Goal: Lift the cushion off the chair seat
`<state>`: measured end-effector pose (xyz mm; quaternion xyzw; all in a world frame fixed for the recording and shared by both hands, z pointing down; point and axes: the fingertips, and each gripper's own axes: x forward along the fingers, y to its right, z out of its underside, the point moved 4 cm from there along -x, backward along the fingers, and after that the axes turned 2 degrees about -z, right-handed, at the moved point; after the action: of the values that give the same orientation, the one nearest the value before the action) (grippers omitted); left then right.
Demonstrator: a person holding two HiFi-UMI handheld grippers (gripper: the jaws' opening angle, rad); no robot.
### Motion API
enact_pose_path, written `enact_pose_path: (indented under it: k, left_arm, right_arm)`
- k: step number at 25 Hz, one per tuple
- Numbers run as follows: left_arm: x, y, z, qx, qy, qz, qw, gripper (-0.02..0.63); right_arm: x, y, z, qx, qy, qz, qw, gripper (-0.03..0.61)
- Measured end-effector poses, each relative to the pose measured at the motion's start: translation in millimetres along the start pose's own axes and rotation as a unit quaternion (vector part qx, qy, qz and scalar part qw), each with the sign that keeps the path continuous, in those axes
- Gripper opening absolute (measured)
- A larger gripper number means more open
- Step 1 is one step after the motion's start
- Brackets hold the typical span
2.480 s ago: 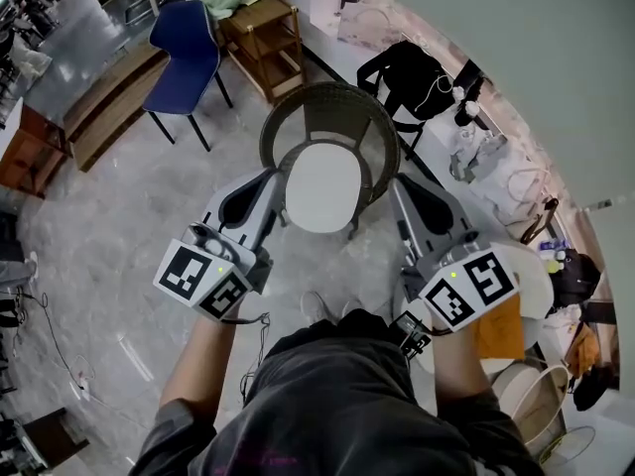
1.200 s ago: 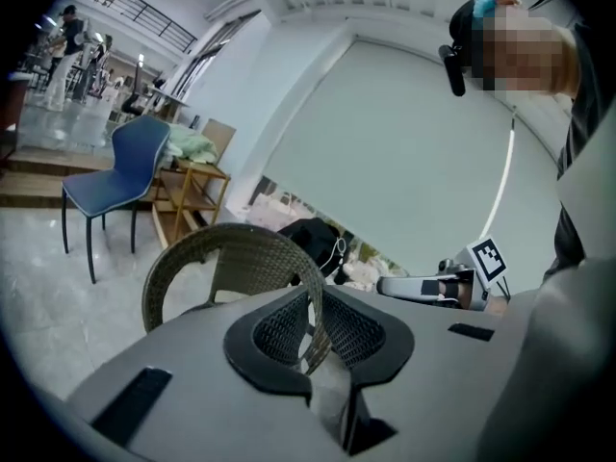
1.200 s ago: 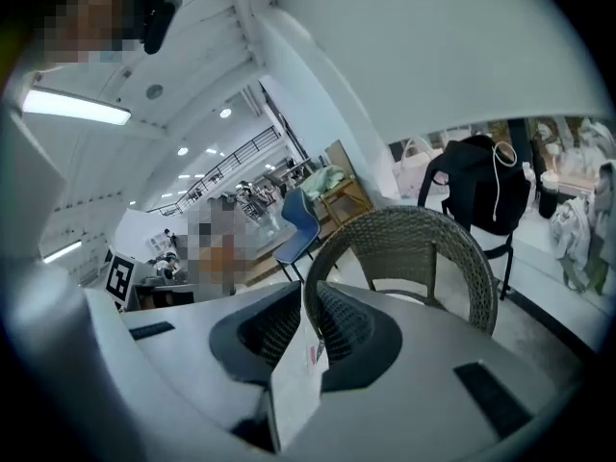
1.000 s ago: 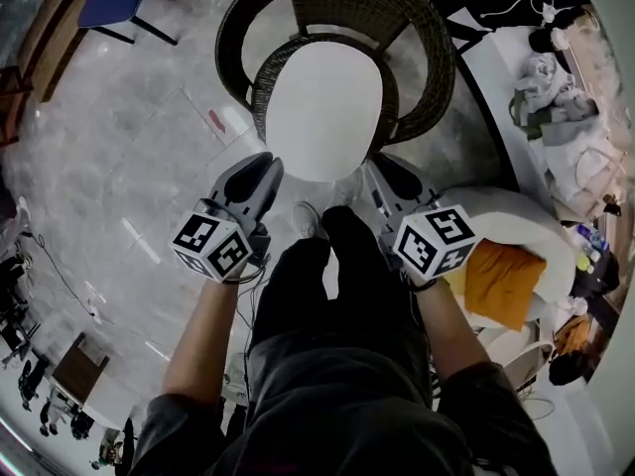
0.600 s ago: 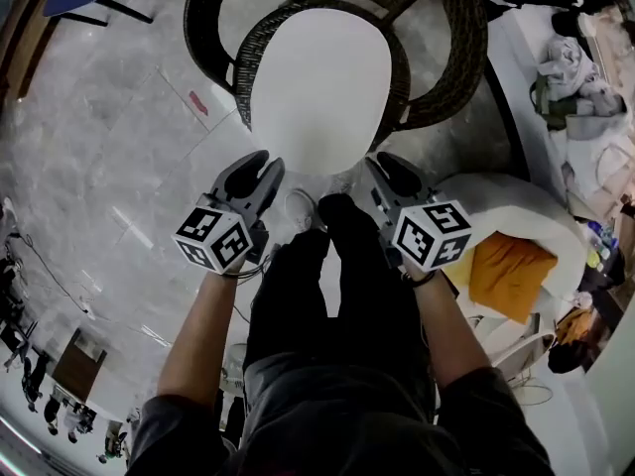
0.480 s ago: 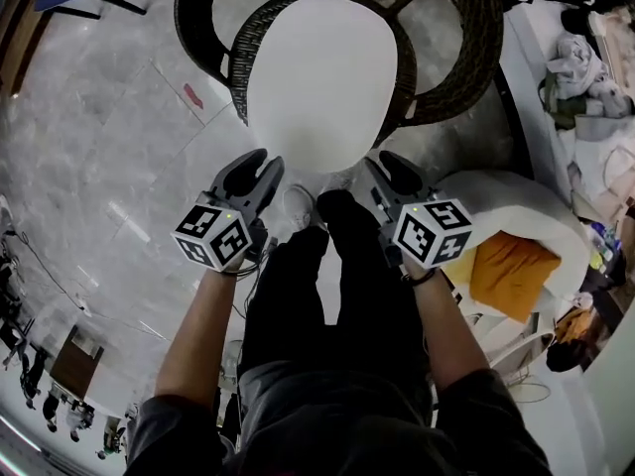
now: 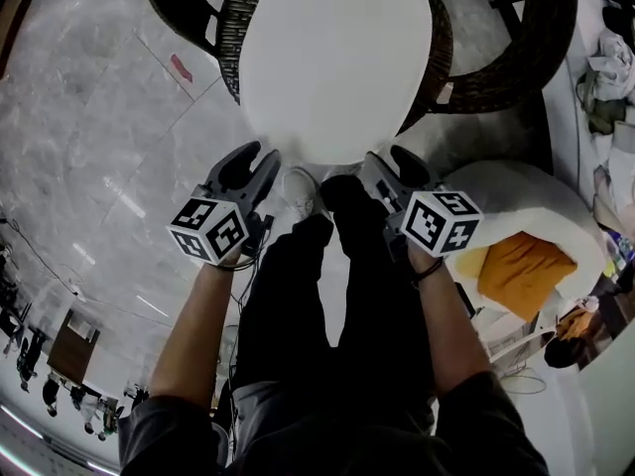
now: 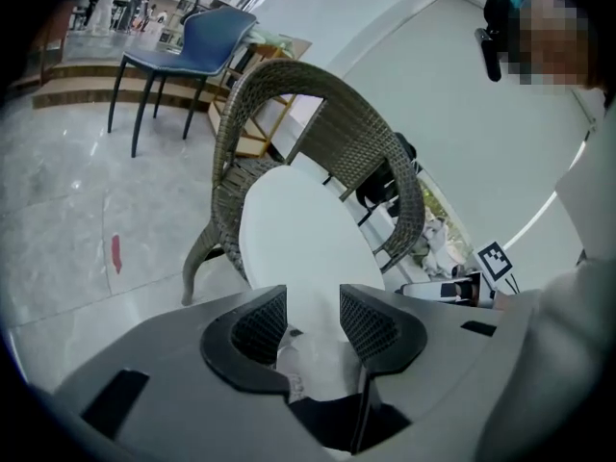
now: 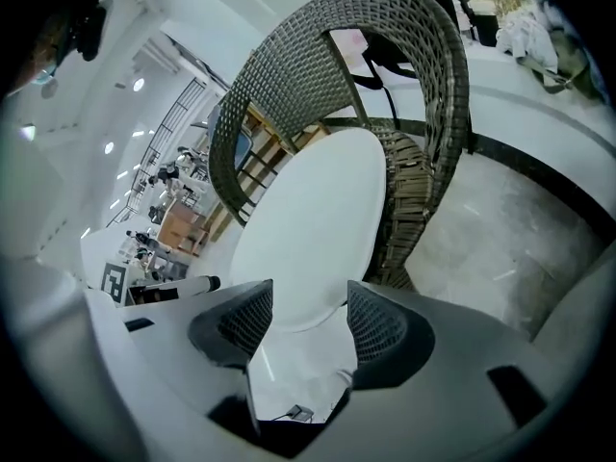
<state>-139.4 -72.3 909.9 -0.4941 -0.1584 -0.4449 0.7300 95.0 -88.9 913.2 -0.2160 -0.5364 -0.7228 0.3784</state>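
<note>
Both hand-held grippers have come down toward the chair [image 7: 227, 43] since half a second ago, and the cushion [image 7: 332, 62] now fills far more of the head view. From there the cushion is a plain white, smooth oval lying flat on the dark wicker seat, with its near edge overhanging the seat front. The left hand-held gripper [image 7: 260, 155] and the right hand-held gripper [image 7: 389, 157] sit just beside that near edge, one at each front corner.

In the left gripper view, the left hand-held gripper [image 8: 313, 301] has its jaws opening, already wide. The cushion [image 8: 298, 248] shows through the gap beyond the tips, and the ribbed pads press on nothing.

In the right gripper view, the right hand-held gripper [image 9: 310, 296] is likewise opening and wide. The cushion's [image 9: 318, 229] rounded front edge lies just past the tips, untouched, under the curved wicker back [image 9: 318, 46].
</note>
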Motion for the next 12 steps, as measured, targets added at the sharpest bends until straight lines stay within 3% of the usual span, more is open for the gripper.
enact_pose_path:
  k: [7,12]
  left_arm:
    - [19.7,-25.6,28.6,-0.046,-0.009,0.002,0.9989,0.177]
    - [33.2,-31.9,30.5,-0.081,-0.002,0.03,0.9962,0.181]
  right_arm:
    - [22.4,17.2,20.4,0.03,-0.013,-0.008,0.999,0.203]
    - [33.4,21.9,22.0,0.066,-0.012,-0.039,0.997,0.202]
